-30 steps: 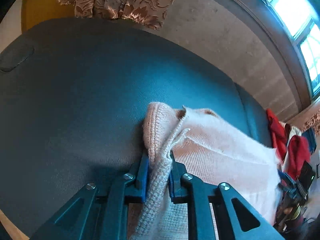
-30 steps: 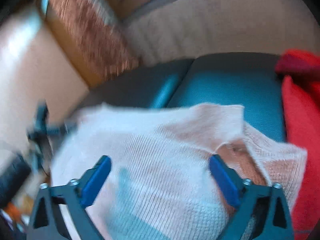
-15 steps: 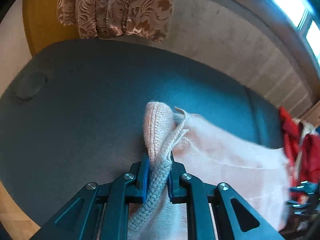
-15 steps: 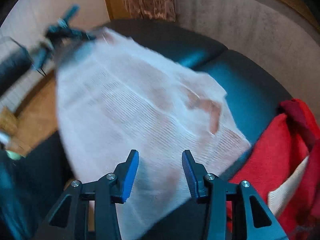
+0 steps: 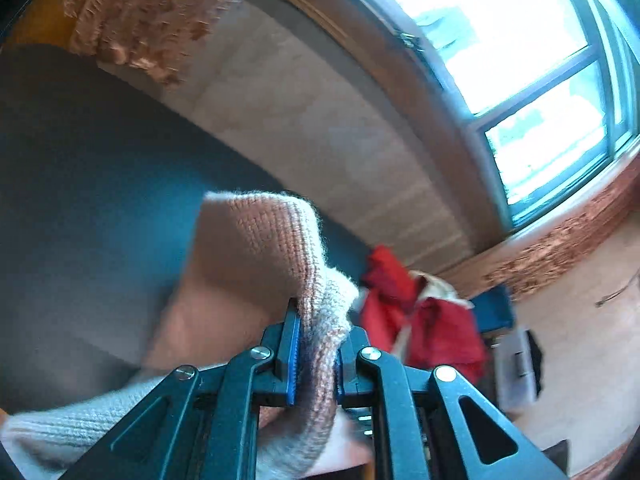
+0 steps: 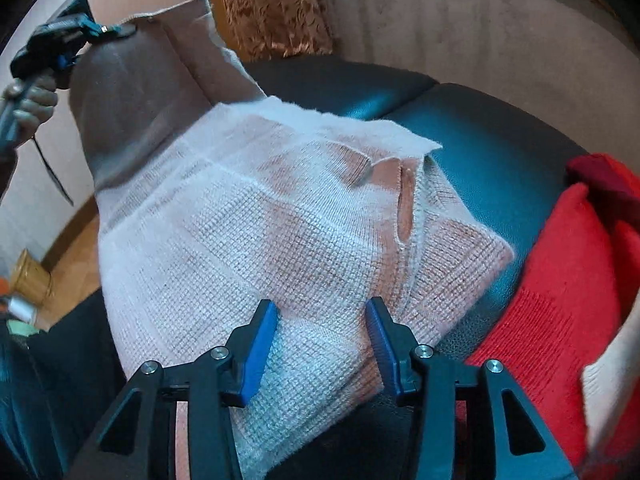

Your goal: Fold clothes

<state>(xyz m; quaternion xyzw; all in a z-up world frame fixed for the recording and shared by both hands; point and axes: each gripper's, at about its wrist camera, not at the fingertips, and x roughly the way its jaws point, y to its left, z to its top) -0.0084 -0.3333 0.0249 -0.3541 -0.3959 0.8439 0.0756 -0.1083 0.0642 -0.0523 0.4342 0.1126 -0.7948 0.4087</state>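
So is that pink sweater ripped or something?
It may be. The pink sweater has a long slit near its far right edge, with darker pink showing through. It could be a tear or just a neck opening or overlapping layers; the view can't settle it. Nothing else looks wrong.

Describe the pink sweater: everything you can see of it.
The sweater is a pale pink, fuzzy knit with a visible ribbed weave. It lies partly spread over the dark sofa, folded over itself, with a slit-like opening near its upper right. One end is lifted: the left gripper is shut on a bunched, rolled edge, seen raised at top left of the right wrist view. The right gripper hovers open over its near part. A red garment lies just beside it.
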